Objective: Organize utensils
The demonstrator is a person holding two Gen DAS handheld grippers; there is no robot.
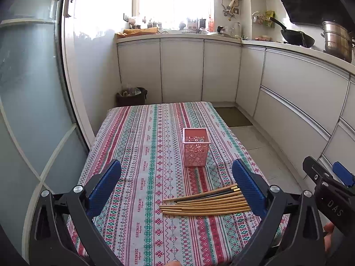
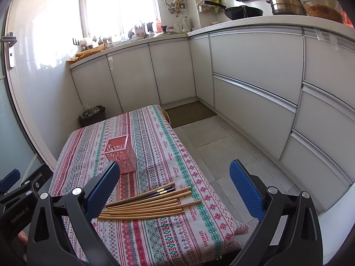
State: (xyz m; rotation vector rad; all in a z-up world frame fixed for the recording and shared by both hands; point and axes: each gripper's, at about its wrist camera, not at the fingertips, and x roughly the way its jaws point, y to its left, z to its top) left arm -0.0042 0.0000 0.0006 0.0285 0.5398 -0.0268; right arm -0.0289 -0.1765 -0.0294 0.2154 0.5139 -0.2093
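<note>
Several wooden chopsticks and two dark ones [image 1: 206,202] lie fanned on the striped tablecloth [image 1: 142,155], near the table's front right. They also show in the right wrist view [image 2: 146,204]. A pink perforated square holder [image 1: 196,147] stands upright mid-table, empty as far as I can see; it also shows in the right wrist view [image 2: 121,153]. My left gripper [image 1: 177,184] is open above the table's near part, with the chopsticks by its right finger. My right gripper [image 2: 175,186] is open and empty, above the chopsticks and the table's right edge.
White kitchen cabinets [image 2: 255,71] line the back and right. A dark waste bin [image 1: 132,96] stands beyond the table's far left corner. A glass door [image 1: 33,88] is on the left. Tiled floor [image 2: 221,141] lies right of the table.
</note>
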